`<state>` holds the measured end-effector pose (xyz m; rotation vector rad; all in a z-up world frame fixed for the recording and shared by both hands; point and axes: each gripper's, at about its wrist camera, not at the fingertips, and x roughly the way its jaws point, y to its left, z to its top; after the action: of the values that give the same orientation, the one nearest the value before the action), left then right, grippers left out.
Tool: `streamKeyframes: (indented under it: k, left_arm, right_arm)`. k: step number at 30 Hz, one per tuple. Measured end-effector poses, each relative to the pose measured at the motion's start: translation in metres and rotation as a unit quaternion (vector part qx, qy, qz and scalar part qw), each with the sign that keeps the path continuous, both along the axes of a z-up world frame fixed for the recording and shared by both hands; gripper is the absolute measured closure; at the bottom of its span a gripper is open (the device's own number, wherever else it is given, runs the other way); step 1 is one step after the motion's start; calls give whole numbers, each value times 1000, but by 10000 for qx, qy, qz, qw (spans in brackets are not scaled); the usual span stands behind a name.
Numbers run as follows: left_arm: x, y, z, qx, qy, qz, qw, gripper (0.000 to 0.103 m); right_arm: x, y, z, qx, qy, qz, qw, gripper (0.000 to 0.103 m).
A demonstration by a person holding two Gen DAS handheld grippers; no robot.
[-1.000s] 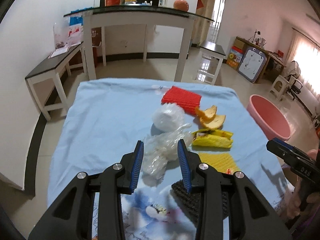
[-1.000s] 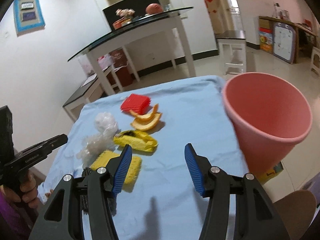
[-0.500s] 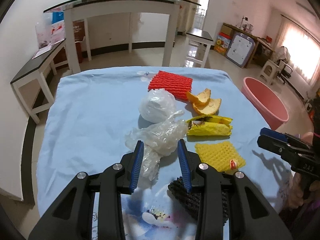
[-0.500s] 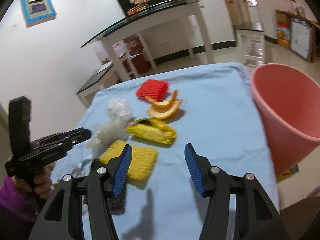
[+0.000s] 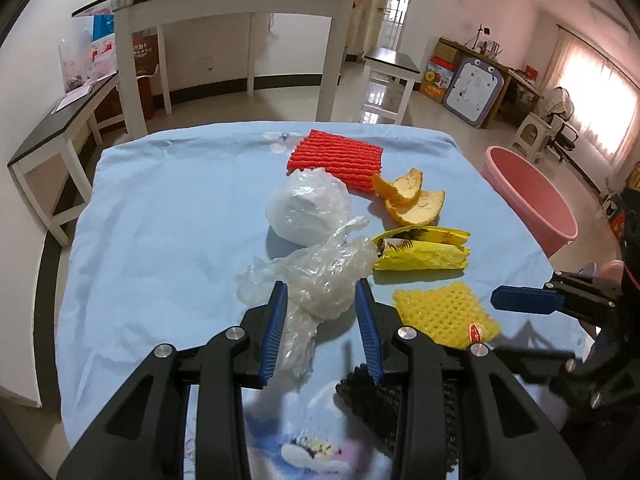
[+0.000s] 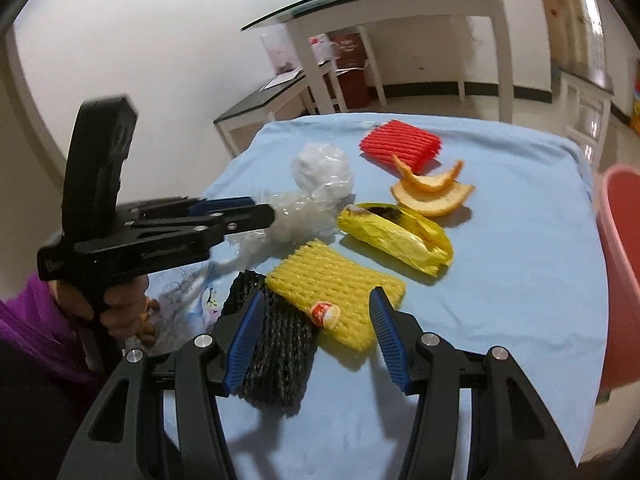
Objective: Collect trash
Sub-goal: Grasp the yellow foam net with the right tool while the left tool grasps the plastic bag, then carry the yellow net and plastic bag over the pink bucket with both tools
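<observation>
Trash lies on a table under a blue cloth (image 5: 160,200). My left gripper (image 5: 320,320) is open, its blue pads on either side of a crumpled clear plastic bag (image 5: 316,272) without pressing it. From the right wrist view, the left gripper (image 6: 256,210) reaches that bag (image 6: 292,224) from the left. My right gripper (image 6: 316,332) is open above a yellow foam net (image 6: 336,280) and a black foam net (image 6: 276,344). Farther back lie a yellow wrapper (image 5: 424,252), orange peels (image 5: 412,200), a red foam net (image 5: 336,156) and a white bagged ball (image 5: 306,208).
A pink basin (image 5: 528,200) stands off the table's right edge, large in the right wrist view (image 6: 620,260). A glass-topped white table (image 5: 240,4) and a low bench (image 5: 60,124) stand beyond the far edge. A hand in a purple sleeve (image 6: 120,312) holds the left gripper.
My left gripper came forward and down until its fingers flank the clear plastic bag. My right gripper swung left, away from the pink basin, over the yellow and black foam nets. Neither gripper's opening changed.
</observation>
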<state>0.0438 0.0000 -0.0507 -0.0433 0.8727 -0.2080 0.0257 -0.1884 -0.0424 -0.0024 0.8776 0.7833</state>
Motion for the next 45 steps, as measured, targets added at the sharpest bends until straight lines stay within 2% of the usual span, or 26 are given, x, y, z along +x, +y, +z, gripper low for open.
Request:
streamKeyframes:
  k: [4,6,7,8,11,12,14,16,18,22,30,33,35,36,37,40,43,45]
  left_arm:
    - [7,-5,-3,114,-18,-14,9999,68]
    - [10,-6,-4,153,-15,14,9999,68]
    - [11,-6,-5,178,-24,20,9998,68]
    - [12,-7,-7,233,-43,16,9997,68]
    - [12,-8,-7,274,-47,7,9996,67]
    - [12,-7,-6,266,-15,-2,9996,67]
    - [9,-3,0,2,94,-58,9999,67]
    - [5,5,14,-356,-9,-145,9993,67]
    - [6,8,23,-389,-146,-115,9991,67]
    - [22,11,26,-233,-230,105,9994,67]
    - [58,1,18,-156,-204,274,9993,67]
    - [67,-4,9,155,-145,345,9992,67]
    - [68,-3,-1,216,-51,376,9990,67]
    - [68,-2,-5,252,-11,420,9988,68]
    - [67,-1,-8,275,13,457,9986,80]
    - [62,3,-10,262,8,523,9983,90]
    - [58,5,0,212,-132,543,9982,93]
    - [55,3,11,44,-244,523,9983,93]
  right_arm:
    - [-1,13,-5,-283,-127,163,9994,49]
    - [1,17,-11,-470,-111,150,9987,64]
    - [4,18,-14,-504,-6,154,9986,79]
    - [6,16,-18,-496,133,146,9986,85]
    - [11,6,-19,-367,254,-50,9990,94]
    - [11,3,-19,-357,262,-86,9990,95]
    - [12,-8,-17,-178,343,-199,9991,95]
    - [10,-20,-13,38,363,-312,9988,95]
    - [10,-31,-9,200,374,-436,9981,95]
    - [13,-49,0,433,331,-745,9957,95]
    - [8,-67,12,484,150,-1073,9929,95]
    - [10,-65,10,469,139,-1121,9925,95]
    - [10,-67,10,477,129,-1154,9921,95]
    - [10,-67,10,481,123,-1163,9920,95]
    - [10,-68,10,489,118,-1185,9917,95]
    - [11,-71,9,511,137,-1231,9910,95]
    - [11,-73,8,551,143,-1280,9901,95]
    - [11,-74,9,582,112,-1310,9896,95]
